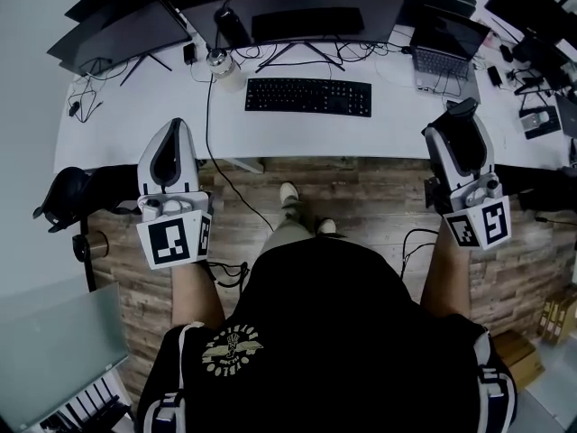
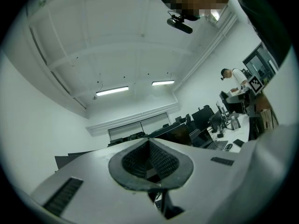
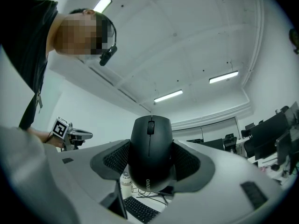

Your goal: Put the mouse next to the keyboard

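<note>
Off the front edge of the desk (image 1: 126, 115), over the wood floor (image 1: 361, 206): both grippers held raised, neither above the worktop yet. Right gripper (image 1: 460, 124) clamped on the mouse (image 3: 150, 152): black, gripped by its flanks between the two pads, wheel end toward the jaw tips. Left gripper (image 1: 174, 126) closed on itself with nothing between the jaws, well to the left, near a black cable (image 1: 209, 106) dropping over the front edge.

Keyboard (image 1: 308, 96) lying flat at mid-desk, square to the front edge, ahead of the monitors (image 1: 297, 12). Bare worktop on its right side, between it and the laptop (image 1: 442, 52) toward the back right corner.

Step judged in hand: carry of the mouse toward the desk, placement not yet made. Next move judged to call for forward and leftward travel of the right gripper to the bare patch just right of the keyboard, descent to flat contact of the mouse base, then release. Care advised on tilt, given the mouse held nose-first along the jaws, and on clearance from the keyboard's right end. No part foreseen for the left gripper.
</note>
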Available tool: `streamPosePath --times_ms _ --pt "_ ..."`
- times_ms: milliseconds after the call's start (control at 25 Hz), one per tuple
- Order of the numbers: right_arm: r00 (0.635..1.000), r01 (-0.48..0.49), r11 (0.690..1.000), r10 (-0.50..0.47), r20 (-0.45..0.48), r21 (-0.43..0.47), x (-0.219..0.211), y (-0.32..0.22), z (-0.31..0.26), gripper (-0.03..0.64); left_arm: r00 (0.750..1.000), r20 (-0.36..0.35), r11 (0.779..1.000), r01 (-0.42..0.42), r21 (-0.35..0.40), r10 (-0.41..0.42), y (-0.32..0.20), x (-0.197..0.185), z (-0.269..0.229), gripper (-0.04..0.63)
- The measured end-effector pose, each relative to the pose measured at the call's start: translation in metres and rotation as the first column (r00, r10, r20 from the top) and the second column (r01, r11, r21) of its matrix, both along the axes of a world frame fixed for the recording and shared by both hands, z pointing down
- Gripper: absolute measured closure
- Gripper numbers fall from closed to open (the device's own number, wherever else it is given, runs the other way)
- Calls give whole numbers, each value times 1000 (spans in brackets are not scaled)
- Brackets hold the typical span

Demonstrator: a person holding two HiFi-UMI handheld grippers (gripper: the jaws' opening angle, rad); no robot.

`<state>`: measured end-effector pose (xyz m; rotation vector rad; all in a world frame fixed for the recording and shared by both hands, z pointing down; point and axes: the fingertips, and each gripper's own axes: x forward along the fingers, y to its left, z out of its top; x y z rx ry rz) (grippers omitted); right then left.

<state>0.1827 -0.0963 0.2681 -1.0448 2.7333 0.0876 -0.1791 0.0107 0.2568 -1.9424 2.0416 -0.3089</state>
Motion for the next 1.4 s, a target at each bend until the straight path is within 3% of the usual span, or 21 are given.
streamPosePath --times_ms 960,1400 --pt "992 -124 992 123 -15 -24 -48 -83 0 330 993 -11 992 -119 -32 119 -123 -55 13 594" --pt "978 -203 979 203 -52 4 -85 -111 -7 330 978 -56 979 -203 -30 201 -186 -83 20 594"
